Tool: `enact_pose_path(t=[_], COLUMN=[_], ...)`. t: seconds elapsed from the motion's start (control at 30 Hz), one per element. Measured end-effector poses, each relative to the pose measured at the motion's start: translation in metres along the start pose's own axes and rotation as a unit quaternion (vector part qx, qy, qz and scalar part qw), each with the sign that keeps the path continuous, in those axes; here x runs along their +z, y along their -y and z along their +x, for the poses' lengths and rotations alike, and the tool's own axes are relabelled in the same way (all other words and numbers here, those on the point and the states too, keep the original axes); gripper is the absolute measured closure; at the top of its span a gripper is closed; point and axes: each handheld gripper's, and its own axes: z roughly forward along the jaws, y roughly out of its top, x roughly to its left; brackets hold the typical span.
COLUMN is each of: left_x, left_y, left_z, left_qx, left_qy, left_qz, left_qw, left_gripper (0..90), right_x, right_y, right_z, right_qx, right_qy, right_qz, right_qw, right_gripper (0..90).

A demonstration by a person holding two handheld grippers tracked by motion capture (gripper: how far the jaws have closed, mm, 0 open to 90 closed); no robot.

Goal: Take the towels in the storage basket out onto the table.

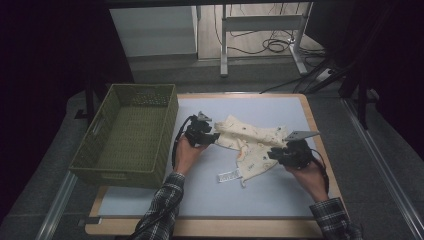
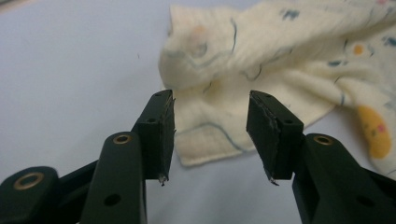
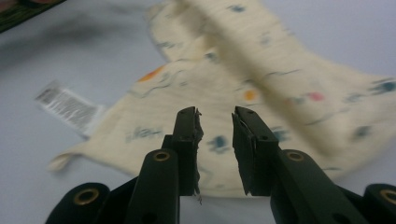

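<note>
A cream cloth (image 1: 250,142) with small coloured prints lies crumpled on the pale blue mat (image 1: 260,197). A white label (image 1: 228,176) sticks out from its near edge. My left gripper (image 1: 216,136) is at the cloth's left end. In the left gripper view the left gripper (image 2: 210,135) is open, with a corner of the cloth (image 2: 205,140) lying on the mat beyond the gap. My right gripper (image 1: 272,154) is at the cloth's lower right part. In the right gripper view the right gripper (image 3: 217,149) stands open just over the cloth (image 3: 261,79), with the label (image 3: 70,108) to its left.
A green woven basket (image 1: 120,177) stands at the left of the table, touching the mat's left side. The table's wooden edge (image 1: 200,227) runs along the front. Beyond the table are a metal frame's legs (image 1: 224,45) and cables (image 1: 275,46) on the floor.
</note>
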Motion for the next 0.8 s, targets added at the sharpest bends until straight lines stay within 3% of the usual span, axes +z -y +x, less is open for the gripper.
enact_pose_path(t=[0.07, 0.1, 0.2, 0.23, 0.27, 0.4, 0.47, 0.5, 0.53, 0.57, 0.6, 0.7, 0.8], left_x=[0.004, 0.01, 0.017, 0.017, 0.019, 0.021, 0.021, 0.021, 0.021, 0.02, 0.02, 0.017, 0.013], left_y=[0.003, 0.007, 0.009, 0.009, 0.009, 0.011, 0.011, 0.012, 0.012, 0.013, 0.014, 0.017, 0.017], left_z=[0.001, 0.003, 0.005, 0.005, 0.005, 0.005, 0.004, 0.003, 0.003, 0.002, 0.001, 0.0, -0.002], left_qx=[-0.003, -0.011, -0.019, -0.019, -0.02, -0.021, -0.019, -0.025, -0.025, -0.032, -0.036, -0.043, -0.028], left_qy=[-0.002, -0.006, -0.014, -0.014, -0.015, -0.022, -0.024, -0.025, -0.025, -0.028, -0.028, -0.005, -0.002], left_qz=[0.004, 0.001, 0.0, 0.0, 0.0, -0.001, 0.001, 0.0, 0.0, -0.006, -0.009, -0.014, -0.003], left_qw=[1.0, 0.9999, 0.9997, 0.9997, 0.9997, 0.9996, 0.9995, 0.9994, 0.9994, 0.9991, 0.9989, 0.999, 0.9996], left_gripper=[51.1, 50.5, 49.6, 49.4, 48.4, 47.7, 48.0, 51.9, 55.8, 58.9, 62.6, 83.4, 86.8], right_x=[0.004, 0.011, 0.022, 0.022, 0.03, 0.042, 0.05, 0.054, 0.054, 0.053, 0.053, 0.051, 0.044], right_y=[0.003, 0.007, 0.011, 0.011, 0.013, 0.013, 0.014, 0.014, 0.014, 0.014, 0.014, 0.016, 0.018], right_z=[0.006, 0.017, 0.033, 0.033, 0.043, 0.059, 0.066, 0.072, 0.072, 0.072, 0.071, 0.071, 0.067], right_qx=[-0.002, -0.009, -0.01, -0.01, -0.013, -0.028, -0.052, -0.075, -0.075, -0.084, -0.08, -0.074, -0.072], right_qy=[-0.008, -0.024, -0.053, -0.053, -0.07, -0.083, -0.076, -0.054, -0.054, -0.043, -0.053, -0.057, -0.055], right_qz=[0.002, 0.006, 0.008, 0.008, 0.011, 0.025, 0.042, 0.045, 0.045, 0.047, 0.048, 0.045, 0.045], right_qw=[1.0, 0.9996, 0.9985, 0.9985, 0.9974, 0.9958, 0.9949, 0.9947, 0.9947, 0.9944, 0.9942, 0.9946, 0.9949], right_gripper=[70.5, 70.4, 68.8, 68.8, 66.2, 61.6, 60.1, 64.6, 64.6, 78.1, 82.5, 87.0, 87.7])
